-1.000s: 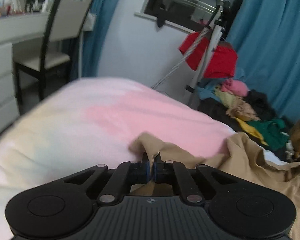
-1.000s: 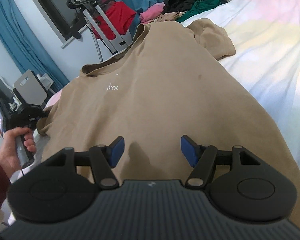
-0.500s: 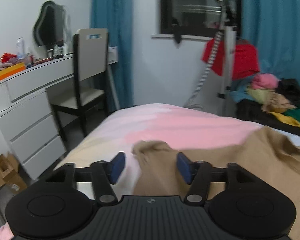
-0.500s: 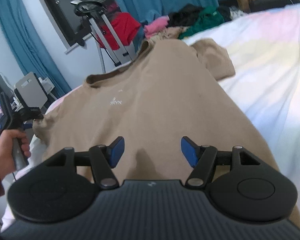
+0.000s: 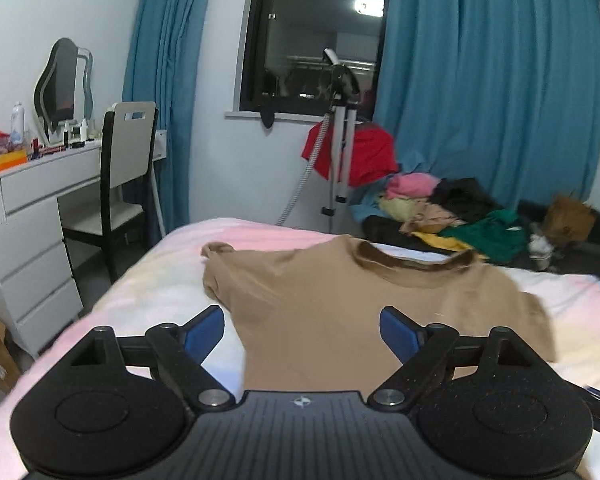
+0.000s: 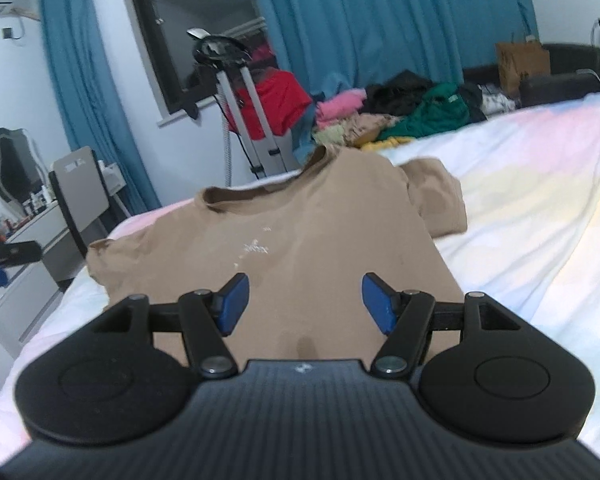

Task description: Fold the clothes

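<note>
Left gripper [image 5: 302, 330]: fingers spread wide, holding nothing, above the near part of the shirt [image 5: 364, 304]. Right gripper [image 6: 304, 300]: likewise wide and empty, over the shirt's chest. Tan shirt lies flat, front up, on the bed [image 6: 532, 208], collar at the far end, sleeves out to the sides. Beyond the bed: clothes pile [image 5: 460, 216], steamer stand [image 5: 340, 152], chair [image 5: 120, 184], blue curtains [image 5: 492, 92].

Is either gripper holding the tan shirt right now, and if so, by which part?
Nothing is held. The left gripper and the right gripper are both open above the tan T-shirt, which lies spread on the bed.
</note>
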